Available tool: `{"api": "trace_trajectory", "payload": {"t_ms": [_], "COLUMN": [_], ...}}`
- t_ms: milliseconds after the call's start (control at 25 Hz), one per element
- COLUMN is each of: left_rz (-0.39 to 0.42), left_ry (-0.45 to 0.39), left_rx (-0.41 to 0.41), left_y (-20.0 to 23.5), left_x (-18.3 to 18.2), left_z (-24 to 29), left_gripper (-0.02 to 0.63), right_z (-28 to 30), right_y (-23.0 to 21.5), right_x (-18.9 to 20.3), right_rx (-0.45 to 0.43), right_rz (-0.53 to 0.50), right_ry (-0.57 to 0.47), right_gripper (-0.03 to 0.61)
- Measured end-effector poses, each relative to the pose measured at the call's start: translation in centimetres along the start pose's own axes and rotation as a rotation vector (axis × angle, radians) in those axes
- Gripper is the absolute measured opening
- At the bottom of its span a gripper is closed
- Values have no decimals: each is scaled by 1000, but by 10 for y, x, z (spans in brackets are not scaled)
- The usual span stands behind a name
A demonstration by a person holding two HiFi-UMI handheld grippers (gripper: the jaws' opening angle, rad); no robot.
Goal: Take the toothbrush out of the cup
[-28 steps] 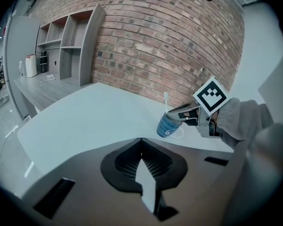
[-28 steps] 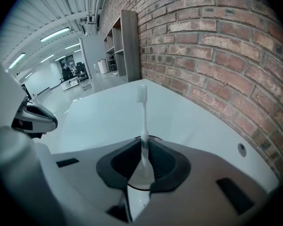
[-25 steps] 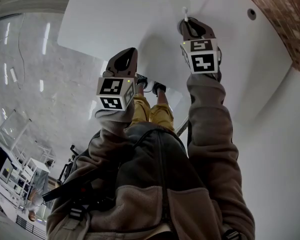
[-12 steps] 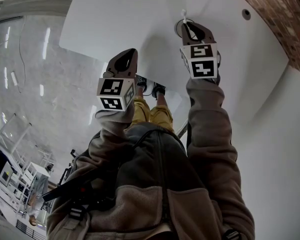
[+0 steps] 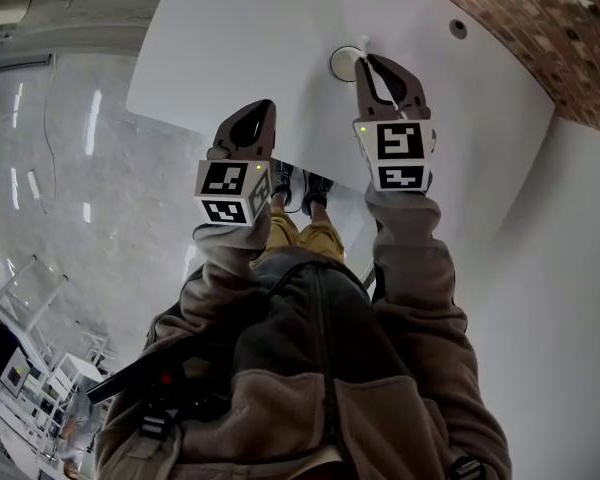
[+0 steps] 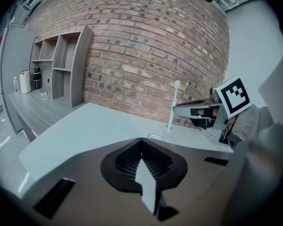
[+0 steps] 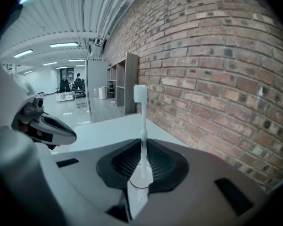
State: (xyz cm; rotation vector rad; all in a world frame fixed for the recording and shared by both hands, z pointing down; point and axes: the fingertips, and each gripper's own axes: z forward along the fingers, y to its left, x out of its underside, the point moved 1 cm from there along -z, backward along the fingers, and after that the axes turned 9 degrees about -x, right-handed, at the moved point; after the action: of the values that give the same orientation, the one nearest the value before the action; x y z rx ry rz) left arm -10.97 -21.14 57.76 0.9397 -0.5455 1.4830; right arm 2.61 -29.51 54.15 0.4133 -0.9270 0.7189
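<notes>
The slim white plastic toothbrush stands upright at frame centre, bristle head topmost, clamped in the right gripper. The small round pale cup sits upper centre, just left of it.

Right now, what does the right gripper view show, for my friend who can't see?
A white toothbrush stands upright, clamped in the right tool, brush head on top. Behind it are a white table and a brick wall.

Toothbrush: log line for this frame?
right gripper: shut on toothbrush | toothbrush: upright, appears clear of cup | left gripper: shut, empty
</notes>
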Motion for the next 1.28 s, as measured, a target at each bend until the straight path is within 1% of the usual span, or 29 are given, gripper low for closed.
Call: {"api": "trace_trajectory", "payload": {"t_ms": [160,440,720,1000,1280], "left_rz": [2,26,84,108,146], "left_ry": [-71,-240,-367,-455,-527], "left_rx": [18,51,89,115,162], "left_y": [-17,-48,-77,-92,-122], "left_x": [-33,-103,-160,-196,-224], "left_z": [-16,-62,-115,-150,-165], "left_gripper": [3,3,3,3,3], "right_z": [-40,-109,-169,-212,-248], "right_y": [4,21,39,51,46], "right_x": [-33,-81,-119,-154,-175], "right_rx": [33,91,144,180,224], "right_rz": [-5,-23,-5,-28,-63], "right_ry": [-90,-218,-333,-422,-486], "right_gripper": [32,32,32,32,31]}}
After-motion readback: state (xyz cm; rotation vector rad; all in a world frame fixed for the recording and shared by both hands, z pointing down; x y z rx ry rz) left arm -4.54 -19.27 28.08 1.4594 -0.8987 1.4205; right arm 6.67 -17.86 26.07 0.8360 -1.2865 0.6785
